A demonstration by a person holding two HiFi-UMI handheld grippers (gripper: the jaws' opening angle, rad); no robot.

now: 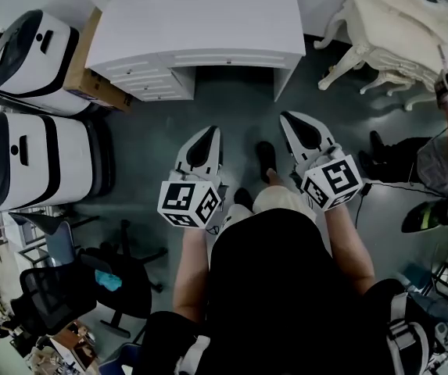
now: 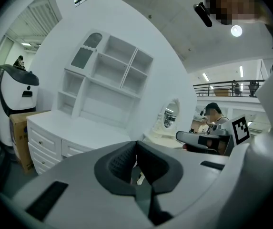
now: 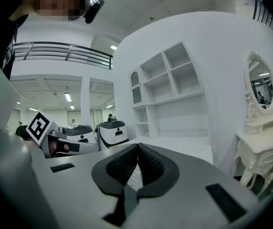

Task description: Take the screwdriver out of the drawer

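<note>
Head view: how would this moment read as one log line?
left gripper: shut, empty | right gripper: shut, empty | desk drawers: closed | screwdriver: unseen

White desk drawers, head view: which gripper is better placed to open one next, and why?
Left, probably. The white drawer stack on the left of the white desk lies ahead of the left gripper; the right gripper points at the knee gap. Both are shut and empty.

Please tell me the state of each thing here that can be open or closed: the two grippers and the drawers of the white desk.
Left white two-jaw gripper: shut, nothing held.
Right white two-jaw gripper: shut, nothing held.
White desk drawers: all closed, as far as visible.
</note>
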